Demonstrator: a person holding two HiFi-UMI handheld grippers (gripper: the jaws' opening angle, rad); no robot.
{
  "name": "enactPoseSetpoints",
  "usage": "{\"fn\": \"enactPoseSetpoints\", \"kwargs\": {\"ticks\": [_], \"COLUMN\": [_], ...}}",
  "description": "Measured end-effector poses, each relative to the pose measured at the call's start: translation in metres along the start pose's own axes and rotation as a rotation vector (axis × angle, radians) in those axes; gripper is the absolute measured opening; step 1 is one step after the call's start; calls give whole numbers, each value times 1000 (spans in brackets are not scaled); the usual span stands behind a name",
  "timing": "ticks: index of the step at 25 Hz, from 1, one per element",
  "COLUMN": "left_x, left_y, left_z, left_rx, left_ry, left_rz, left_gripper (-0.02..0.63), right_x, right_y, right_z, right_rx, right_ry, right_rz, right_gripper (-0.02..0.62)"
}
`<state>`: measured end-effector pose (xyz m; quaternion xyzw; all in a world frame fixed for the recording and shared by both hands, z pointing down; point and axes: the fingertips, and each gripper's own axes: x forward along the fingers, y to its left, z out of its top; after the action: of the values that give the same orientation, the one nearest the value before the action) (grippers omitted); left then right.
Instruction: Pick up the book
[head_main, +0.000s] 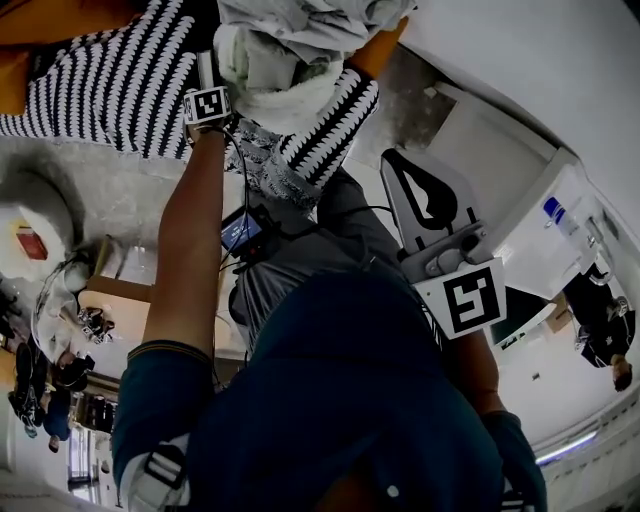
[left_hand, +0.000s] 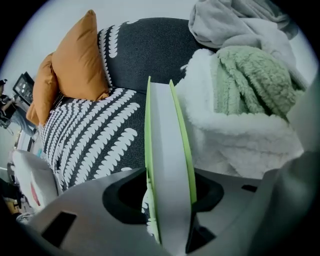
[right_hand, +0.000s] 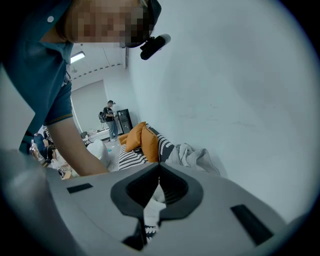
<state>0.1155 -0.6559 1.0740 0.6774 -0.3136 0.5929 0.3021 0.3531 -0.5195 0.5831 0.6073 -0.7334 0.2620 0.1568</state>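
Left gripper view shows one book (left_hand: 167, 165) and two orange cushions (left_hand: 77, 60)

Sofa (left_hand: 95, 135): dark fabric with a white leaf pattern.
Cushions (left_hand: 75, 60): two, orange, propped together at one end.
Blankets (left_hand: 240, 135): white, green and grey, heaped at the other end.
Book (left_hand: 167, 150): green-covered, on edge, just beside the white blanket.

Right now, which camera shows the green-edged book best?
The left gripper view: the book stands on edge between the left gripper's closing jaws, centre frame. In the head view and the right gripper view I can't make it out.
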Motion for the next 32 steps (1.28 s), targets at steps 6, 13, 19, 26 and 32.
{"fn": "enactPoseSetpoints", "kwargs": {"ticks": [6, 13, 19, 26, 32], "left_x": [-2, -36, -114, -233, -352], "left_y": [14, 32, 44, 66, 72], "left_z": [-2, 17, 53, 84, 94], "left_rx": [-64, -150, -189, -180, -99], "left_ry": [-16, -162, -366, -611, -813], "left_rz": [-19, -75, -120, -125, -122], "left_gripper": [140, 127, 124, 124, 124], "right_x": [3, 4, 2, -7, -16], "right_y": [2, 10, 32, 65, 91], "right_z": [-6, 5, 36, 76, 106], "right_rx": [2, -5, -22, -86, -116], "right_ry": [13, -11, -74, -153, -219], "right_rz": [7, 20, 47, 85, 117], "right_gripper": [14, 12, 14, 14, 14]}}
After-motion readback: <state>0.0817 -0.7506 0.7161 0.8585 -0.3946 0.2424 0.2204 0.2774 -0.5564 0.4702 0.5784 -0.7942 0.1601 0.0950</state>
